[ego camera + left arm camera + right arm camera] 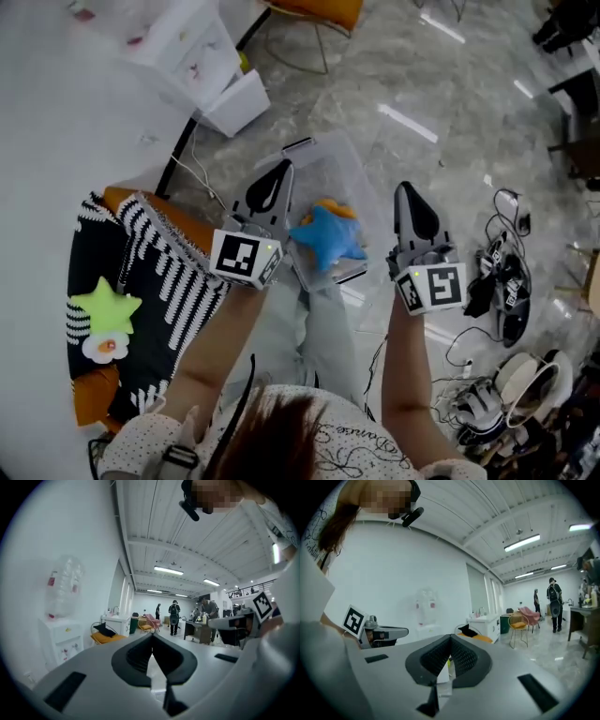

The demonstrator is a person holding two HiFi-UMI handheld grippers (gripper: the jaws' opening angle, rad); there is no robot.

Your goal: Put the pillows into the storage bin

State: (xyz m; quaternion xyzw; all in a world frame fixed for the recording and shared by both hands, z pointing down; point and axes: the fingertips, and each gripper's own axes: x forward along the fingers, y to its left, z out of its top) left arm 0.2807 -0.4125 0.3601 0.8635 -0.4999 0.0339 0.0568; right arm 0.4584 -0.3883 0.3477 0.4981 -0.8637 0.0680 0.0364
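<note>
**Both tools empty above the bin, one star pillow inside**

The grey glossy floor (441,94) fills most of the head view. At the left stands an orange seat (94,394) under a black-and-white striped cover (159,272). A white water dispenser (187,47) stands at the top left, by the wall. At the right edge a tangle of cables and gear (502,272) lies on the floor.

The clear bin (337,169) sits on the floor in the middle, between the two arms. A blue star pillow (328,236) lies inside it, with something orange (339,206) just behind and touching it. A green star pillow (105,307) rests on the striped cover, well apart from the bin, and a small white flower shape (105,348) lies just below it.

The left tool (284,167) is held over the bin's left side and the right tool (403,187) beside its right side, both pointing away from the person. In the left gripper view the left tool (152,637) has its jaws pressed together with nothing between them. In the right gripper view the right tool (450,639) is likewise closed and grips nothing.
</note>
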